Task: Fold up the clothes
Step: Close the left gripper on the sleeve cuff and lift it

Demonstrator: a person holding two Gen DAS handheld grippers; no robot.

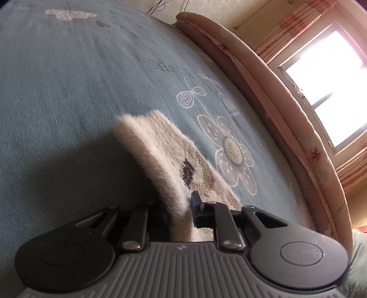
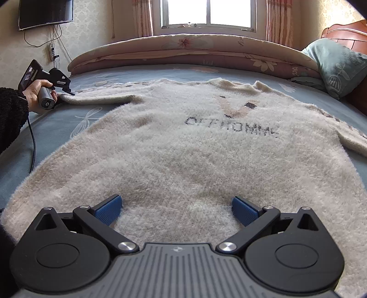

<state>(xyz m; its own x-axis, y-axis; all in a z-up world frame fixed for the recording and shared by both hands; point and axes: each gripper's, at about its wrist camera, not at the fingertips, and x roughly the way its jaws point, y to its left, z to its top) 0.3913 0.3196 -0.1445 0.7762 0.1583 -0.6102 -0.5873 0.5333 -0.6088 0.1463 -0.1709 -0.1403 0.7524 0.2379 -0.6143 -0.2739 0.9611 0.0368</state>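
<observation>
A fuzzy cream sweater with dark lettering lies flat, front up, on the blue bed sheet. My right gripper hovers open over its hem, blue pads spread wide with only knit between them. In the left wrist view my left gripper is shut on the cuff of the sweater's sleeve, which is lifted a little off the sheet. In the right wrist view the left gripper pinches the sleeve cuff at the far left, held by a hand.
A rolled floral quilt lies along the far edge of the bed below the window. A teal pillow rests at the right by a wooden headboard. A cable trails across the sheet at left.
</observation>
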